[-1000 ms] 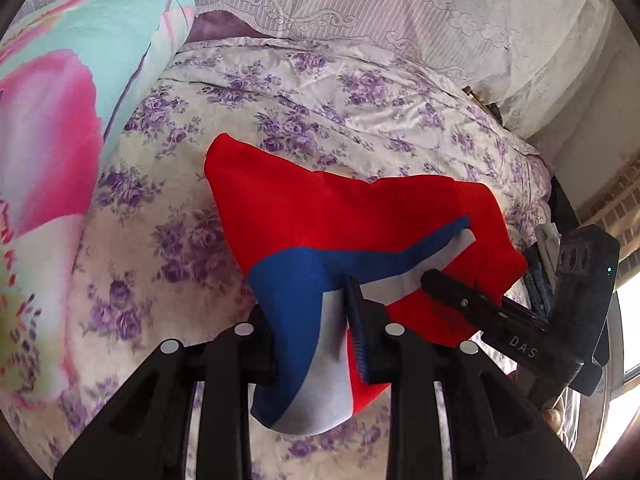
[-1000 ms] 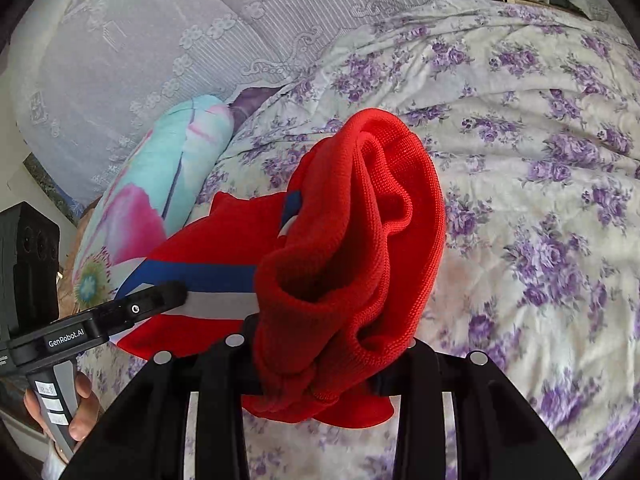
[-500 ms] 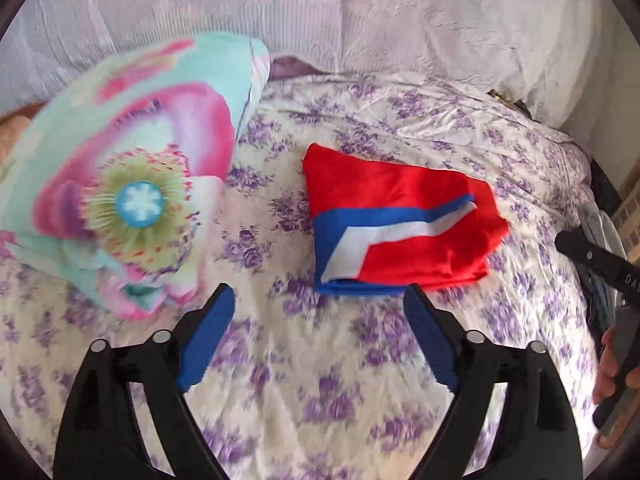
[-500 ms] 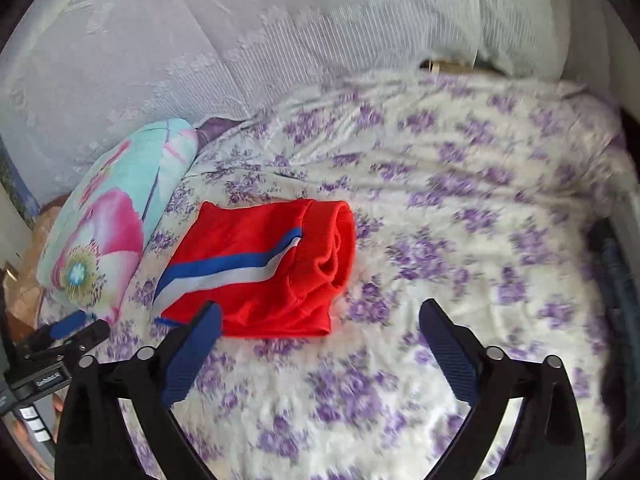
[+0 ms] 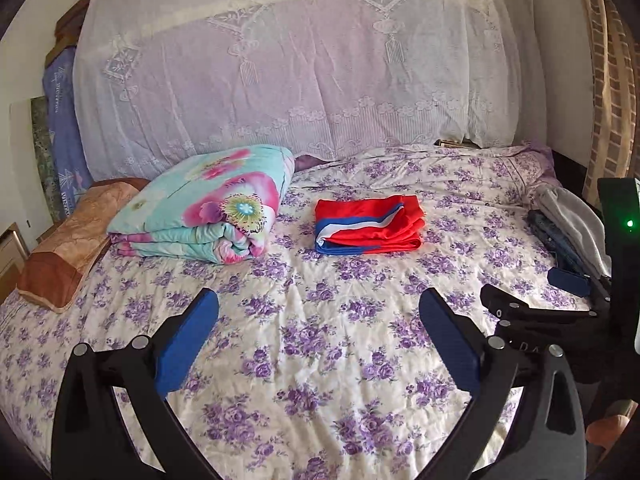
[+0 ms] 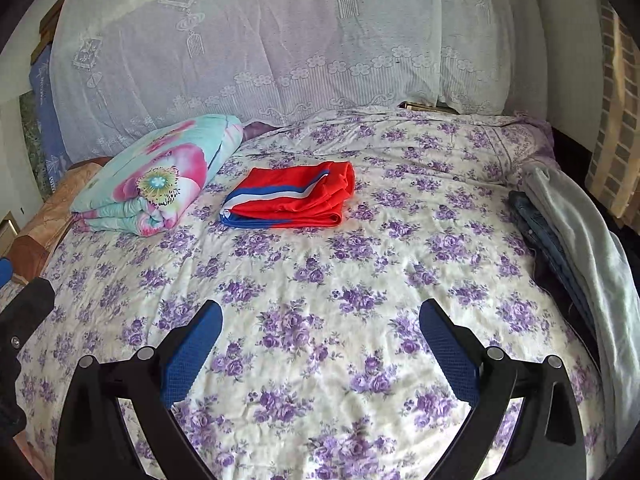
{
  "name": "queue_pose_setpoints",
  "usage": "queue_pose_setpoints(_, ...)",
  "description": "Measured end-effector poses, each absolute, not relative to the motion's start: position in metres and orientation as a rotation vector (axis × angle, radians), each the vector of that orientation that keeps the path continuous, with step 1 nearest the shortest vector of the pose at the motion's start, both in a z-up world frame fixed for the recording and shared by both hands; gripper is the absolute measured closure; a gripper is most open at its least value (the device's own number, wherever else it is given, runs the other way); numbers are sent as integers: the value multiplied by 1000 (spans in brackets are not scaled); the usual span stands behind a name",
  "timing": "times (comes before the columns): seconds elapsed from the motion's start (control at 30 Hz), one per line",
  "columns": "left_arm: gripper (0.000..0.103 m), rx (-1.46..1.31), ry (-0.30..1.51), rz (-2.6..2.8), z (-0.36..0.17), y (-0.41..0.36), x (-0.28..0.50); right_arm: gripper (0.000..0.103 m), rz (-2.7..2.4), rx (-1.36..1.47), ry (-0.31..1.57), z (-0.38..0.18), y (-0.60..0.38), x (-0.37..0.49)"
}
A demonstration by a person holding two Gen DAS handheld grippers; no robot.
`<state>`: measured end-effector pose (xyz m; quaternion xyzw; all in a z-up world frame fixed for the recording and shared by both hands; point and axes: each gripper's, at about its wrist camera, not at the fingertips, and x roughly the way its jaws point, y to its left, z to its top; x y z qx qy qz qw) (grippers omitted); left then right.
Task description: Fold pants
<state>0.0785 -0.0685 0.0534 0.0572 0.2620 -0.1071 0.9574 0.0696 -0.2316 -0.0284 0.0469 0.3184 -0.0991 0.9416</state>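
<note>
The red pants (image 5: pixel 370 226) with a blue and white stripe lie folded in a flat stack on the floral bedsheet (image 5: pixel 320 340), toward the far middle of the bed; they also show in the right wrist view (image 6: pixel 294 196). My left gripper (image 5: pixel 318 324) is open and empty, well back from the pants above the near part of the bed. My right gripper (image 6: pixel 320 334) is open and empty too, equally far back. The right gripper's body shows at the right edge of the left wrist view (image 5: pixel 560 304).
A folded turquoise and pink quilt (image 5: pixel 204 208) lies left of the pants, with a brown pillow (image 5: pixel 68 252) beyond it. Folded jeans and a grey garment (image 6: pixel 568 224) lie along the bed's right edge. A lace-covered headboard (image 5: pixel 300 72) stands behind.
Both grippers let go of the pants, opened wide and pulled far back. The pants now lie folded on the bed.
</note>
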Motion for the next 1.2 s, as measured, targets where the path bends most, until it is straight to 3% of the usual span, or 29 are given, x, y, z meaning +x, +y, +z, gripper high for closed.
queue_pose_setpoints(0.47,5,84,550,-166,39,-66,93,4,-217,70,589,-29,-214,57)
queue_pose_setpoints(0.83,5,94,640,-154,6,-70,116,4,-219,65,673,-65,-217,72)
queue_pose_setpoints(1.2,5,98,645,-141,1,-70,119,4,-228,62,675,-68,-218,71)
